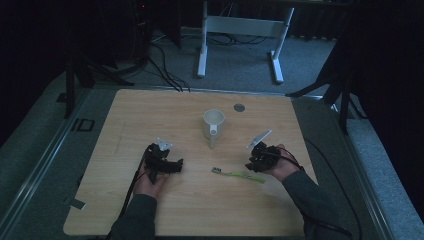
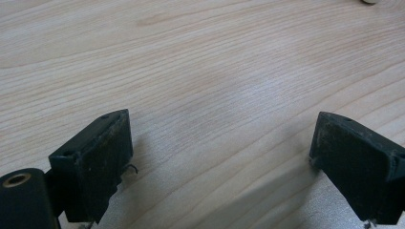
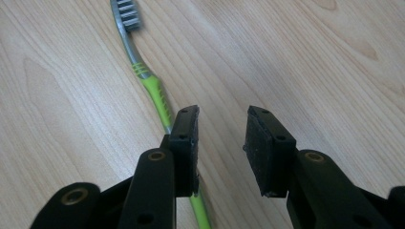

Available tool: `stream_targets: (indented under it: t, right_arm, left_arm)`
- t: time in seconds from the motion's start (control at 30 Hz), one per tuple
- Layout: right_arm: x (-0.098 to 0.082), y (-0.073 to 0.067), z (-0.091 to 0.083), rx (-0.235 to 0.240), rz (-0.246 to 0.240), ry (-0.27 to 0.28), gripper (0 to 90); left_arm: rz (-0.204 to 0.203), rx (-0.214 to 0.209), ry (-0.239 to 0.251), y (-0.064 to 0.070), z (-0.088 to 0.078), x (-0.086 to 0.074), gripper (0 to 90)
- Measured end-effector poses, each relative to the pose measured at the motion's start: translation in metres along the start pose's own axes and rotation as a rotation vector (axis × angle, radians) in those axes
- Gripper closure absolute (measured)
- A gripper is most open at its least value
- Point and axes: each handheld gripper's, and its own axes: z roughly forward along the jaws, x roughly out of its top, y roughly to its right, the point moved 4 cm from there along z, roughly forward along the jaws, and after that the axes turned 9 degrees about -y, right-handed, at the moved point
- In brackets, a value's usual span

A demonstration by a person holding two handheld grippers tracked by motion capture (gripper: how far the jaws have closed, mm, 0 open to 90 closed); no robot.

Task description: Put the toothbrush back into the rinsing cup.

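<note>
A green and grey toothbrush [image 1: 239,174] lies flat on the wooden table [image 1: 150,115], in front of a white mug [image 1: 213,126] that stands upright near the middle. In the right gripper view the toothbrush [image 3: 152,90] runs along the left side and passes under the left jaw, its bristle head pointing away. My right gripper [image 3: 222,121] hovers low over the handle end, jaws partly apart with bare wood between the pads. The right gripper [image 1: 254,164] is held just right of the brush. My left gripper [image 2: 222,129] stands wide open over bare wood; in the high view the left gripper [image 1: 171,164] rests left of the brush.
A small grey disc [image 1: 239,107] sits in the tabletop behind the mug. Beyond the far edge stand a white desk frame [image 1: 240,30], dark stands and floor cables. A metal rail [image 1: 45,160] runs along the left of the table.
</note>
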Motion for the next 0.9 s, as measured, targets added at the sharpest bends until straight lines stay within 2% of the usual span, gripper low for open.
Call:
stream_targets:
  t: [0.33, 0.67, 0.9]
  right_arm:
    - [0.005, -0.005, 0.003, 0.002, -0.043, -0.03, 65.3]
    - [0.009, -0.006, 0.003, 0.004, -0.054, -0.036, 67.1]
    - [0.013, -0.01, 0.005, 0.005, -0.08, -0.051, 69.2]
  left_arm:
    - [0.0, 0.0, 0.0, 0.0, 0.0, 0.0, 7.6]
    - [0.0, 0.0, 0.0, 0.0, 0.0, 0.0, 7.6]
    - [0.0, 0.0, 0.0, 0.0, 0.0, 0.0, 7.6]
